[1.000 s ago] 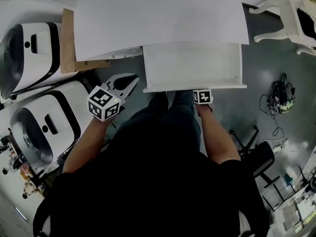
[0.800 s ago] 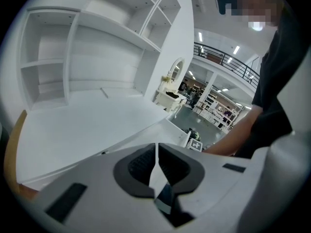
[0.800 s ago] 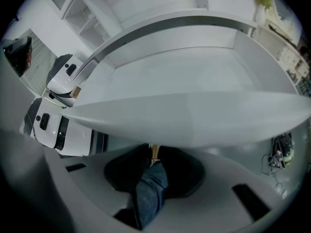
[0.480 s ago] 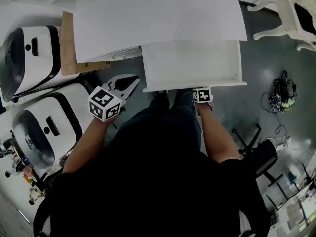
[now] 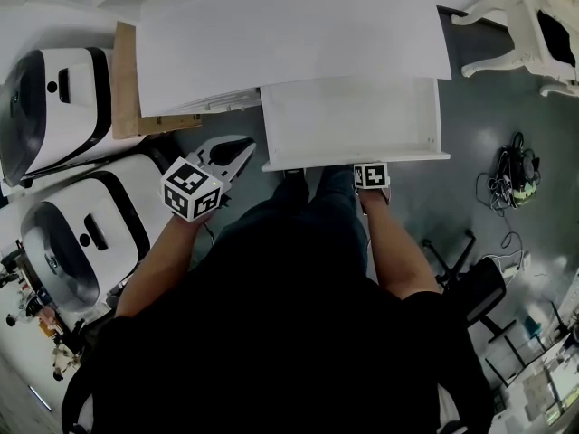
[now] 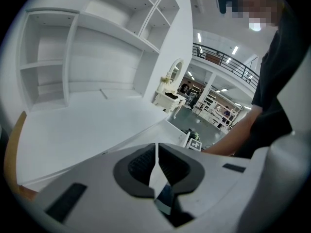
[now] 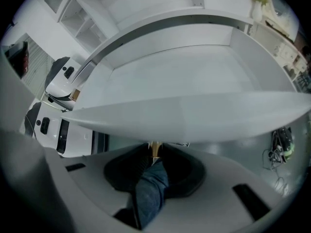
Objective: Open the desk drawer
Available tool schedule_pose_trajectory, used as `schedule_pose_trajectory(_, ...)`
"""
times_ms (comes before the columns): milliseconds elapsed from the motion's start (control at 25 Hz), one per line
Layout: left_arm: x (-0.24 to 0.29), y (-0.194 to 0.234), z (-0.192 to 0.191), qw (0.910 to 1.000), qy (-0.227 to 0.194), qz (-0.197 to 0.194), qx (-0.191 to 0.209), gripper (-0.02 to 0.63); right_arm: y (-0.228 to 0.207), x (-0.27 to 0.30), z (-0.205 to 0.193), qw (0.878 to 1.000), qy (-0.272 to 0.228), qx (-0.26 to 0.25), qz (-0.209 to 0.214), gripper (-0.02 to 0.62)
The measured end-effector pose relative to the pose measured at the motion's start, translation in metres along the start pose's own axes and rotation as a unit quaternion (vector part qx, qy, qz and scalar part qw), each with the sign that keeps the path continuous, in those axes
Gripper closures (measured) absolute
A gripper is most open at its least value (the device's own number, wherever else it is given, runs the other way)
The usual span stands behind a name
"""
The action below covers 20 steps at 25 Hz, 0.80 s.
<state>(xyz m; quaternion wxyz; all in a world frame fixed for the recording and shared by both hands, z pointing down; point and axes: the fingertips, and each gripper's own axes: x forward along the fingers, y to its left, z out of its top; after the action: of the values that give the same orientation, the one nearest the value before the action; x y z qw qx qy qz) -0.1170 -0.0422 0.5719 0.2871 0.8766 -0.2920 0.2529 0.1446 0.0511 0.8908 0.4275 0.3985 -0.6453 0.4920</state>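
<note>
The white desk drawer (image 5: 348, 120) stands pulled out from under the desk top (image 5: 289, 34), and its inside is bare. My right gripper (image 7: 154, 152) points steeply down at the drawer's front panel (image 7: 194, 118). Its jaws are opening, their tips flanking a small tan pull (image 7: 155, 148) just under the panel. In the head view only its marker cube (image 5: 371, 175) shows, at the drawer's front edge. My left gripper (image 5: 231, 156) hangs left of the drawer, shut and with nothing in it (image 6: 156, 159).
Two white and black machines (image 5: 54, 98) (image 5: 81, 233) stand on the floor at the left, with a brown board (image 5: 127, 80) beside the desk. A white chair (image 5: 534, 25) is at the far right, above a bundle of cables (image 5: 514, 174) and a dark chair base (image 5: 461, 269).
</note>
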Motion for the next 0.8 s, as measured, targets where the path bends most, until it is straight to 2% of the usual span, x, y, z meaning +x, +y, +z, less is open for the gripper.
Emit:
schedule_pose_trajectory(400,-0.006,0.003,0.023,0.9994,-0.03,-0.008,0.014,0.58,-0.005,-0.044,0.0,1.0,-0.019,0.016,-0.004,0.511)
schedule_pose_trajectory(800,-0.017,0.007,0.051,0.9971,-0.061,-0.019,0.04,0.58,-0.003,-0.125,0.043,0.994,-0.11,0.019,-0.018,0.512)
